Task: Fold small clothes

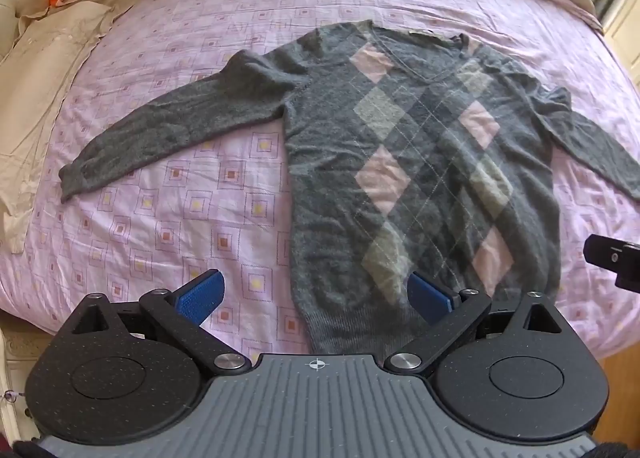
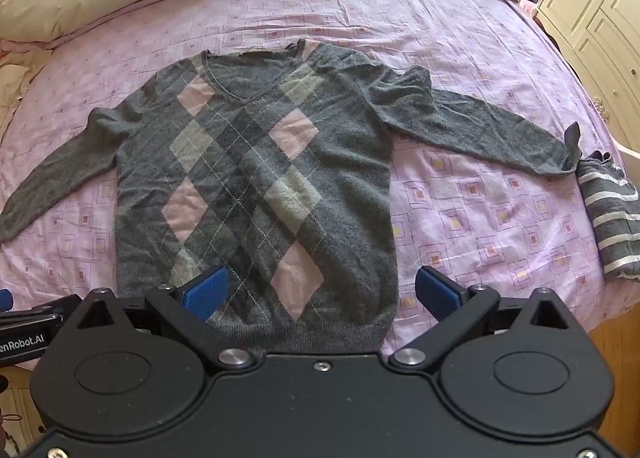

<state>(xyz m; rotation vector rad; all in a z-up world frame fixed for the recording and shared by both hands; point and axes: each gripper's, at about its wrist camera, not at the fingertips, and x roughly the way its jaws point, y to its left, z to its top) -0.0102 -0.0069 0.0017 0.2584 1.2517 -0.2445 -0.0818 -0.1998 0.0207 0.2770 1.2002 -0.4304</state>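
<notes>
Both blue-padded grippers, left (image 1: 316, 296) and right (image 2: 322, 292), spread wide, empty, over near-edge hem of grey argyle knit sweater (image 2: 256, 178); flat on pink patterned bedsheet (image 2: 480, 218), ready for folding.

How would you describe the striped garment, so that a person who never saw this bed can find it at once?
Start from the bed with the pink patterned sheet, where a grey argyle sweater lies spread flat. Follow its sleeve toward the wardrobe side; just past the cuff lies the striped garment. It alone is bunched up and has white stripes, not diamonds.
</notes>
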